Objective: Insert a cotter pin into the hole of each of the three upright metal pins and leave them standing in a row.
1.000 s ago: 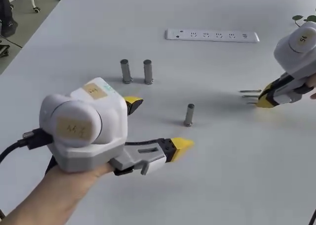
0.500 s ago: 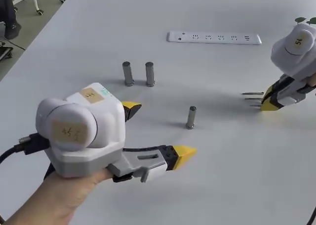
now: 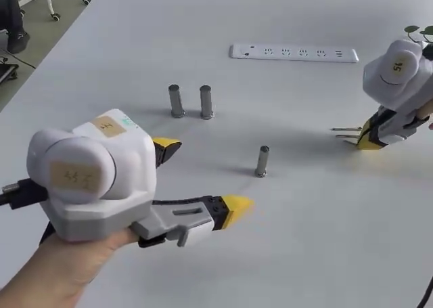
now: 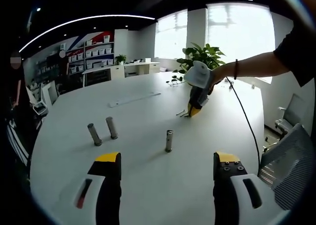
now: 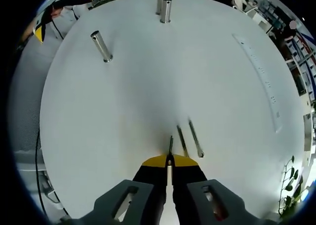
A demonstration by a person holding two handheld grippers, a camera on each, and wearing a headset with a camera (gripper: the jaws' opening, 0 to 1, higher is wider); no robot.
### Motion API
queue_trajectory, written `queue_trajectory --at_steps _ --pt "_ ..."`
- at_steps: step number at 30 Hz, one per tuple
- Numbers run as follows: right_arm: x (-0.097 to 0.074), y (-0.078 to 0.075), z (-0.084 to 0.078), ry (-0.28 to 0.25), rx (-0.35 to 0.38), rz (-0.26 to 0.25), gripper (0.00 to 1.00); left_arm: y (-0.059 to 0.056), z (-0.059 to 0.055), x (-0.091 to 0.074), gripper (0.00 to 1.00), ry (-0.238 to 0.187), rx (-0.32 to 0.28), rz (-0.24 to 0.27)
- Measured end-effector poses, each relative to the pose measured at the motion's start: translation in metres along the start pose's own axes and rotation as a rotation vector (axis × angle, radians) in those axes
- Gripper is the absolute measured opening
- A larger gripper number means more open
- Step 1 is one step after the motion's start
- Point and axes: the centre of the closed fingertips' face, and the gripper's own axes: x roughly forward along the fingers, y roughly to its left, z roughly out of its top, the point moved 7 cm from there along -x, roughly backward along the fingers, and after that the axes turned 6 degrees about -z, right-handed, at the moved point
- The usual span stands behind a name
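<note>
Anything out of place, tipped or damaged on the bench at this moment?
Nothing is tipped or damaged. The lone metal pin stands upright but apart from the close pair, so they form no row. Two cotter pins lie loose on the table beside the right gripper, which seems shut on a third.

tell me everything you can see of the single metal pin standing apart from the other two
The lone pin is a short grey metal cylinder with a slightly wider foot, standing upright on the white table. It stands apart from the other two pins, ahead of the open left gripper. Nothing touches it or passes through it.
</note>
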Motion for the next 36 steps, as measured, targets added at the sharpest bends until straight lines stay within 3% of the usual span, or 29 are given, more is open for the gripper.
queue_trajectory --at_steps 11,22,27,36 --pt "-0.006 0.011 0.0 -0.022 -0.015 -0.015 0.0 0.001 0.001 -0.002 0.74 0.0 0.001 0.0" --pt "-0.022 0.019 0.005 -0.056 -0.097 -0.115 0.0 -0.007 0.001 -0.001 0.68 -0.005 -0.046 -0.032" --pt "-0.04 0.026 0.019 -0.116 -0.16 -0.188 0.0 -0.004 0.002 0.0 0.62 -0.013 -0.092 -0.038" --pt "-0.069 0.049 0.053 -0.232 -0.258 -0.243 0.0 -0.004 0.01 0.002 0.57 -0.046 -0.137 -0.052"
